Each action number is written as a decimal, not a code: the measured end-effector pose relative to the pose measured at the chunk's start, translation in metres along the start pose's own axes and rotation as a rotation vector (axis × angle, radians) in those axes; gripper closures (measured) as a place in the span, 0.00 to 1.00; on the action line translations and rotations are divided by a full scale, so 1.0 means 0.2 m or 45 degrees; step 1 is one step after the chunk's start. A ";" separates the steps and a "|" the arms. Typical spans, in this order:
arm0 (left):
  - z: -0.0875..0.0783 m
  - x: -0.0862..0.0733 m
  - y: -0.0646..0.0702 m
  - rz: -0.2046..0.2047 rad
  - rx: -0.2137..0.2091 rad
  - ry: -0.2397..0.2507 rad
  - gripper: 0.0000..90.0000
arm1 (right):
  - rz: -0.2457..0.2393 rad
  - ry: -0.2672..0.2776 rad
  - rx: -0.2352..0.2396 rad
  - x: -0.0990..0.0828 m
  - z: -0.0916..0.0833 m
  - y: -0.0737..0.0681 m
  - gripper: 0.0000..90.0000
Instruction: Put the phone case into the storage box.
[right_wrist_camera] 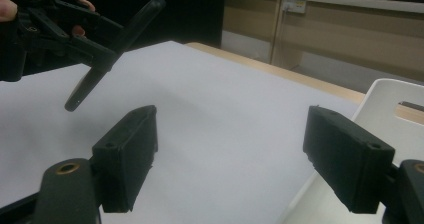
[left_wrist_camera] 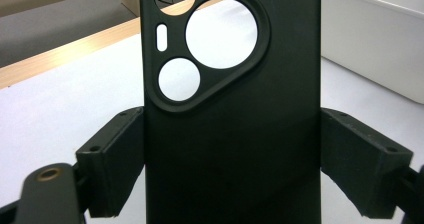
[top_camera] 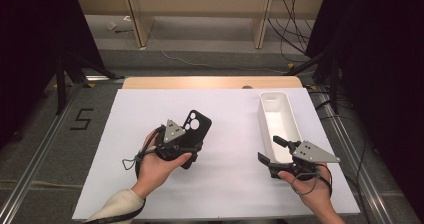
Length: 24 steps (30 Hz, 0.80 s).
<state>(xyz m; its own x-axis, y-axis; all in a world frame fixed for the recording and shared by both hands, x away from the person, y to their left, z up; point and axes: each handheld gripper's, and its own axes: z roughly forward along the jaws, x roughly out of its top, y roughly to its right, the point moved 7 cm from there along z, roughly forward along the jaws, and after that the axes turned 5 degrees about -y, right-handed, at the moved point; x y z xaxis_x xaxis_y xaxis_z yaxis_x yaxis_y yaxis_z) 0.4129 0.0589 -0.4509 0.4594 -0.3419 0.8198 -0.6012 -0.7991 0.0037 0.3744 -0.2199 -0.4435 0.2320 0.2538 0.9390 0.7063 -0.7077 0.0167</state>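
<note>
High view: left gripper (top_camera: 186, 143) clamps the black phone case (top_camera: 196, 125), lifted over the white sheet (top_camera: 225, 134), left of centre. Right gripper (top_camera: 272, 151) released, at the white bin (top_camera: 279, 115)'s near end.

Left gripper view: case (left_wrist_camera: 235, 134) upright, pinched by both edges.

Right gripper view: jaws apart, nothing between; case (right_wrist_camera: 115, 51) far left.

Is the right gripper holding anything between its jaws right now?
No: in the right gripper view the right gripper has its jaws standing wide apart, with bare white table between them.
</note>
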 end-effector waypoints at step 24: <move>0.02 0.00 0.06 0.029 -0.026 -0.004 0.17 | 0.013 0.014 0.007 0.03 0.04 0.00 0.26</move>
<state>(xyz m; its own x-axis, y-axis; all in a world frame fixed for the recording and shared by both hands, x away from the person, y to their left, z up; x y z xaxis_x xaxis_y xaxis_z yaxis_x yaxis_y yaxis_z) 0.4093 0.0469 -0.4528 0.4475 -0.3614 0.8180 -0.6246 -0.7809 -0.0034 0.3802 -0.2136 -0.4405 0.2320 0.2395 0.9428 0.7076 -0.7066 0.0053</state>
